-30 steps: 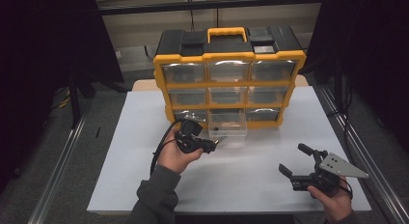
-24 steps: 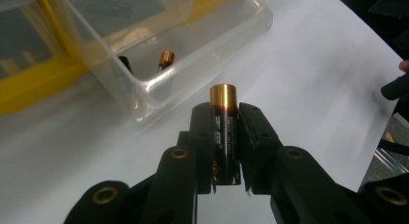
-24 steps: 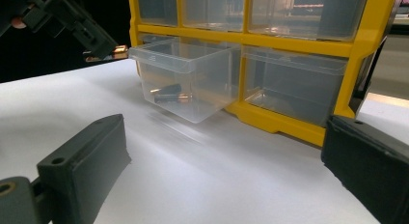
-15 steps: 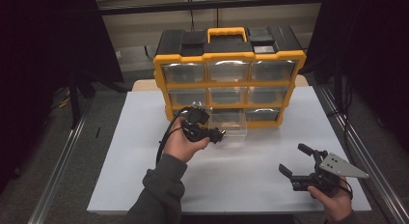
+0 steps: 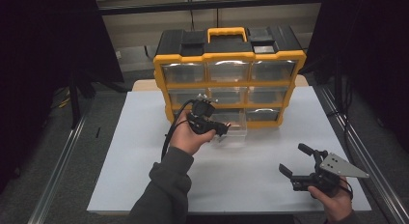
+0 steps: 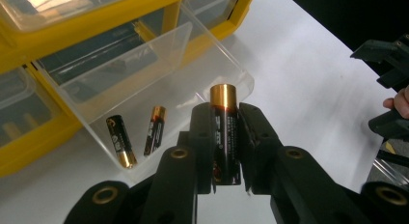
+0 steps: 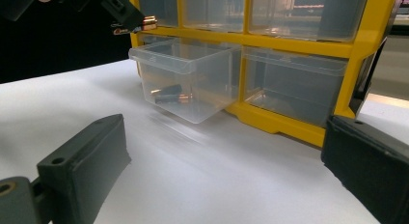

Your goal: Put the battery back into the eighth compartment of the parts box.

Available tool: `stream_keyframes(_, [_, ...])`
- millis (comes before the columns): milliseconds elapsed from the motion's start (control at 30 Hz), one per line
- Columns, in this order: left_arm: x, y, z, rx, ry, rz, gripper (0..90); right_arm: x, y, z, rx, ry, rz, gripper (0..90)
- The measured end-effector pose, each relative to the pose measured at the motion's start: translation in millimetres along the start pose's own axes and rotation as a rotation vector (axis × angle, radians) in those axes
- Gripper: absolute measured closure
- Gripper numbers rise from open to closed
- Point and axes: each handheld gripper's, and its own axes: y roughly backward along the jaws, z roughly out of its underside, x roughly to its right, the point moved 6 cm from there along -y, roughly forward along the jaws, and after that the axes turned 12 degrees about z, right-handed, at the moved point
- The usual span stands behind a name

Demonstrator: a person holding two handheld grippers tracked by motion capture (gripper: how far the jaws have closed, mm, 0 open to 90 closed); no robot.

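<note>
- The left gripper (image 5: 218, 130) is clamped on a black and gold battery (image 6: 224, 132); in the left gripper view the cell stands upright between the two jaws, its gold cap rising above their tips
- In the high view that gripper hovers above the table, just in front of the organiser's bottom row, over the near left part of a pulled-out clear drawer (image 5: 234, 130)
- Beyond and below the held battery, to the left of the jaws in the left gripper view, the drawer (image 6: 159, 84) holds two more batteries (image 6: 118, 141) lying on its floor, side by side and slightly apart
- The drawer sticks out from the middle of the bottom row of the yellow and black organiser (image 5: 229, 55), which stands upright at the far side of the white table (image 5: 144, 175)
- The right gripper (image 5: 301, 166) is held low near the table's front right corner, well apart from the left one; its jaws stand wide open with nothing between them
- From the right gripper view the open drawer (image 7: 185, 77) lies ahead between the two spread jaws, and the left gripper's tip with the battery (image 7: 147, 23) shows above the drawer's left corner
</note>
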Motion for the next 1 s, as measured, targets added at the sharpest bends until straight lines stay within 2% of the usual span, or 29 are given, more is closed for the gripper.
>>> stream_keyframes(233, [-1.1,-3.2,-6.8,-0.004,-0.004,-0.007,77.3,0.4,0.2,0.1,-0.002,0.001,0.001,2.1])
stream_keyframes(533, [-5.7,-8.4,-12.1,0.013,0.013,-0.007,77.3,0.6,0.3,-0.1,0.000,-0.001,-0.002,2.0])
stream_keyframes(633, [-7.4,-11.5,-15.3,0.009,0.011,-0.034,77.3,0.6,-0.1,0.0,0.000,-0.003,0.001,2.0])
stream_keyframes(833, [-6.7,-15.5,-20.0,0.006,0.009,-0.026,77.2,0.6,0.1,-0.1,0.001,-0.002,0.000,2.1])
stream_keyframes(1000, [-7.6,-20.2,-23.9,0.021,0.026,-0.032,77.3,0.9,0.1,-0.1,0.002,0.001,-0.001,2.0])
